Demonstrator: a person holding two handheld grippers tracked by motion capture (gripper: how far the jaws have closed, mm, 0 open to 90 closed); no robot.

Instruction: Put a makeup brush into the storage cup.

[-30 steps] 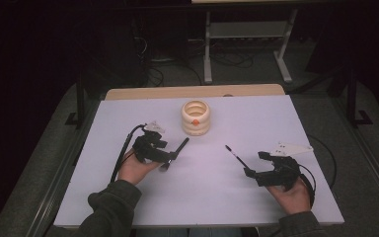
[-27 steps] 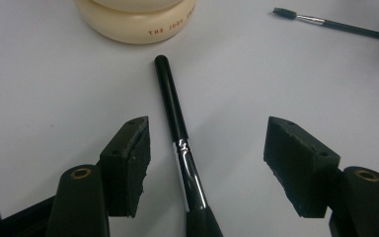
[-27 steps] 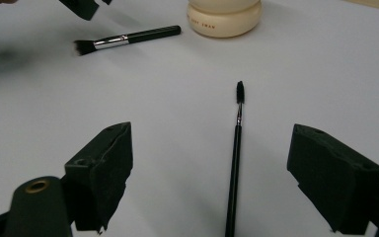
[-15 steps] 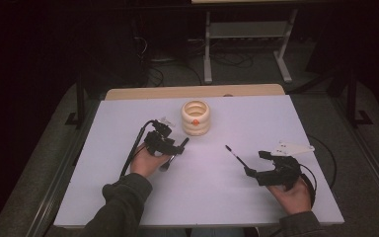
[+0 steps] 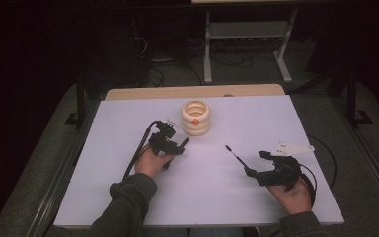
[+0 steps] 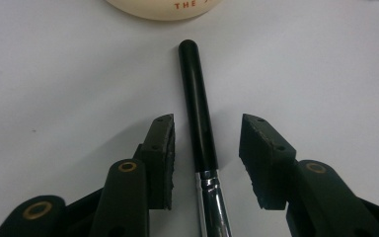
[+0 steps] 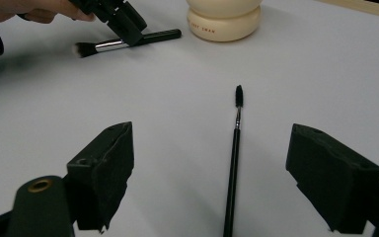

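A black-handled makeup brush [image 6: 197, 113] with a silver ferrule lies flat on the white table [image 5: 276, 123], its handle tip close to a cream ribbed jar [image 5: 196, 117]. My left gripper [image 6: 207, 133] straddles the handle; its jaws have just been closing, but a gap remains on each side and neither pad touches it. The same gripper [image 5: 175, 146] sits just left of the jar, low over the brush [image 7: 128, 42]. A thin black wand brush [image 7: 234, 163] lies between the wide jaws of my right gripper [image 7: 212, 143], which is open at the table's right front [image 5: 253, 163].
The jar [image 7: 223, 19] carries small orange lettering and an orange dot. A wooden strip [image 5: 128, 93] runs along the table's far edge. Beyond it stands a metal rack [image 5: 246, 49] with cables on a dark floor. Cables trail from both grippers.
My left hand has moved forward and right toward the jar and sunk onto the black-handled brush, with its jaws narrower. The right hand and the thin brush have stayed put.
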